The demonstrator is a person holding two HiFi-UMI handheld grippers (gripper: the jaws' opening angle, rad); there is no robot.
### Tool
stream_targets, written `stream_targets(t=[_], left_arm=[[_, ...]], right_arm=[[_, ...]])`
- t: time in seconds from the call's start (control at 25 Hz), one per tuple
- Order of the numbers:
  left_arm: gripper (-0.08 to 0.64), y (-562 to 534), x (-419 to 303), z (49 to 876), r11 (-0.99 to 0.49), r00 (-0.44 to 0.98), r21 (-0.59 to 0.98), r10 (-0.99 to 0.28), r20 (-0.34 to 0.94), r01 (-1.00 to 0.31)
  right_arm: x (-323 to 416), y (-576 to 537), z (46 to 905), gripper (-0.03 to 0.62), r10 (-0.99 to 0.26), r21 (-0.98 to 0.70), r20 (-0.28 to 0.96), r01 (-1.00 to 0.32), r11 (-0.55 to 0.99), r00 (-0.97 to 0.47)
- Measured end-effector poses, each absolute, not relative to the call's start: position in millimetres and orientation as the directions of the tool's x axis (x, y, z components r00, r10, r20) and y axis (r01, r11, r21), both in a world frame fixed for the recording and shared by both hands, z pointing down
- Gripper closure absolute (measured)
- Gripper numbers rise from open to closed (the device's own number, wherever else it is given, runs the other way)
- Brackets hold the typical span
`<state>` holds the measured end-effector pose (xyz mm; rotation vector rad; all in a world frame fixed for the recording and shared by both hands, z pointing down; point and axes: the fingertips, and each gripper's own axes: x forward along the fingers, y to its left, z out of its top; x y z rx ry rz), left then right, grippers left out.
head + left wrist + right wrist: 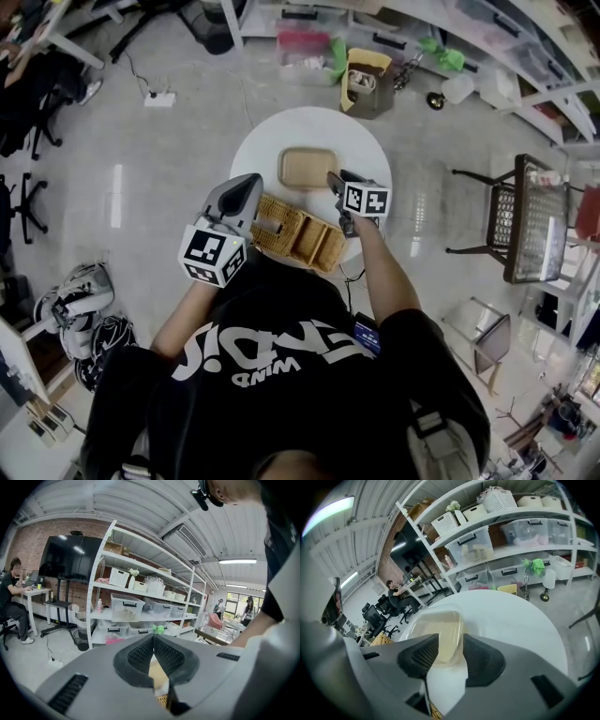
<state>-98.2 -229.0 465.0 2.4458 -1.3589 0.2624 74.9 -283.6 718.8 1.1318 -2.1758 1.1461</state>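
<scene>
Tongs of left gripper (153, 639) tips together, seemingly empty, above wicker basket (300, 236); right gripper (451, 643) tongs part-open at container (435, 623) edge.

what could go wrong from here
1. The right gripper is open at only a corner of the lidded container; pinched there, it may tilt or slide on the white table.
2. The wicker basket sits at the table's near edge; a nudge from the left gripper might push it off.
</scene>
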Motion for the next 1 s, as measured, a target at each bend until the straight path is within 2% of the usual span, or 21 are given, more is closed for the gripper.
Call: stream_targets(t=[0.52,1.0], left_arm=[[0.561,-221,-96,460,-0.497,0.537,0.203,-0.792,0.291,-0.844],[0.561,-207,-87,451,-0.518,0.563,0.224,-0.785,0.259,-0.825]], right_arm=[[80,-276,681,0.507,-0.533,-0.551,0.587,-0.783,0.289,-0.61],[57,-252,619,0.557,-0.567,-0.626,0.447,-0.695,0.354,-0.692]])
